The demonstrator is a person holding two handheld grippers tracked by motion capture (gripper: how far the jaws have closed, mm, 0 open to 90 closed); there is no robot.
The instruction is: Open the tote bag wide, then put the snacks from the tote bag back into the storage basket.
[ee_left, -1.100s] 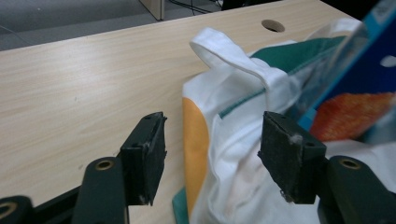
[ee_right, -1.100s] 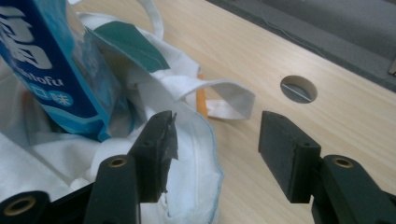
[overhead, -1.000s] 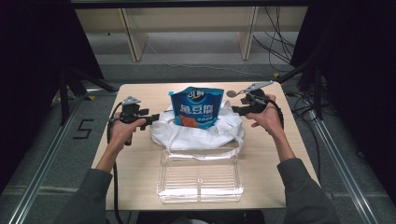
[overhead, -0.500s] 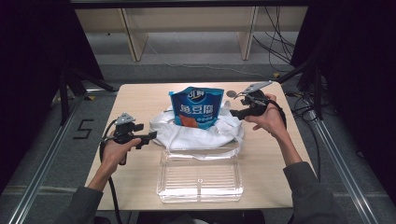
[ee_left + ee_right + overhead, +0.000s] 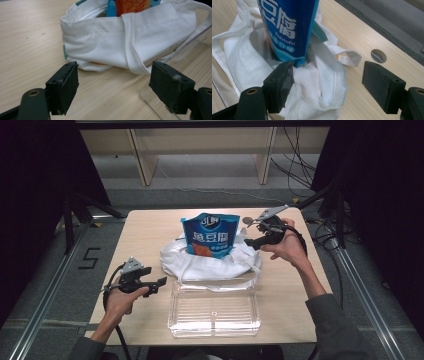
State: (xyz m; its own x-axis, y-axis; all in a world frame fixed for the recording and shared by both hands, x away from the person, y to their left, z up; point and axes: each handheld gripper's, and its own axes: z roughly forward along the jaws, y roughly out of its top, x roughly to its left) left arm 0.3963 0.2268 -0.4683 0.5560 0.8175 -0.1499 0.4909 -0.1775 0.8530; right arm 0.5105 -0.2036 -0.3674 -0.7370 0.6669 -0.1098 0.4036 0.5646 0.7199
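Just let go with both; left tool [image 5: 159, 283] has backed off the white bag [image 5: 210, 262], right tool [image 5: 252, 243] hangs beside it, jaws apart, snack pouch [image 5: 210, 236] standing inside; bagging looks done.

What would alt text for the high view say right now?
A blue snack pouch stands upright in a crumpled white cloth bag mid-table, with a clear plastic tray lying nearer. The left gripper is open beside the tray; the right gripper is open at the bag's edge.
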